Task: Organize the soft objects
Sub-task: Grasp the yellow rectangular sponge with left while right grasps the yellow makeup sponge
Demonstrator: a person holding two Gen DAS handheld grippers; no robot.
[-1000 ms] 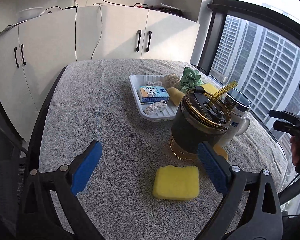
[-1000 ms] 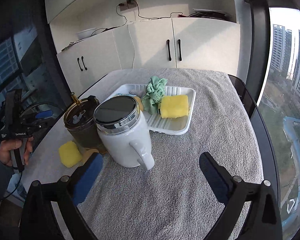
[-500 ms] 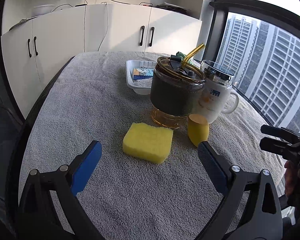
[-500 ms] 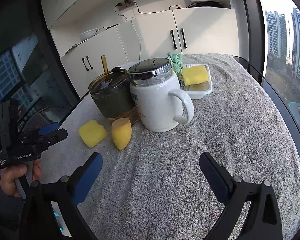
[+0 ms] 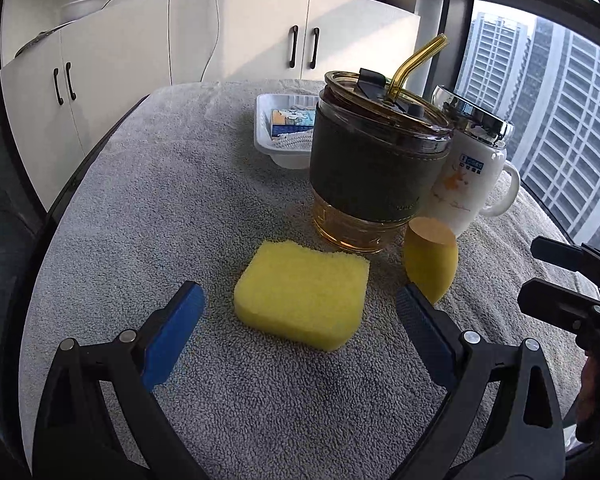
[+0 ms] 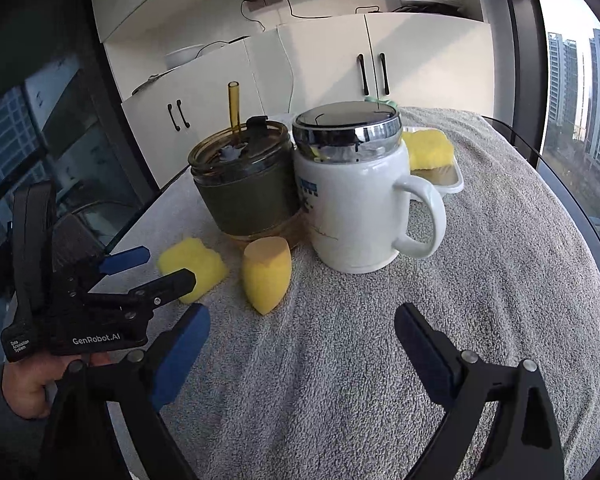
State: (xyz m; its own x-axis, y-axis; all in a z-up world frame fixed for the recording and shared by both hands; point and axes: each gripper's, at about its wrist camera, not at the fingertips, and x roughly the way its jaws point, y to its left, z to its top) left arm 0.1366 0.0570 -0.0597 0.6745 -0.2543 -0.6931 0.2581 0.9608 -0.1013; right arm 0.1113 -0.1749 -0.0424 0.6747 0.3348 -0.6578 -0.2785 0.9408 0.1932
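Both grippers have dropped lower and closer since the earlier frames, so the cups now loom big where a second ago you could look down into the tray, and the right jaws have just been closing a bit with nothing between them. Left wrist view: the left gripper (image 5: 300, 312) has its jaws wide open, and the rectangular yellow sponge (image 5: 303, 294) lies flat on the grey towel-covered surface (image 5: 148, 200) right between the two blue pads, not touched by either. Just right of it stands the egg-shaped yellow sponge (image 5: 431, 264), up against the amber tumbler (image 5: 376, 176) with its dark sleeve and straw, and the white lidded mug (image 5: 468, 184) is tucked beside that. The white tray (image 5: 268, 140) sits behind with a blue packet in it. Right wrist view: the right gripper (image 6: 302, 344) is open too, jaws empty over bare towel, with the egg-shaped sponge just ahead and left of centre. The left gripper's near finger overlaps the rectangular sponge in this view, and a hand (image 6: 32, 388) holds that gripper from below. Another yellow sponge (image 6: 428, 154) rests in the tray behind the mug.
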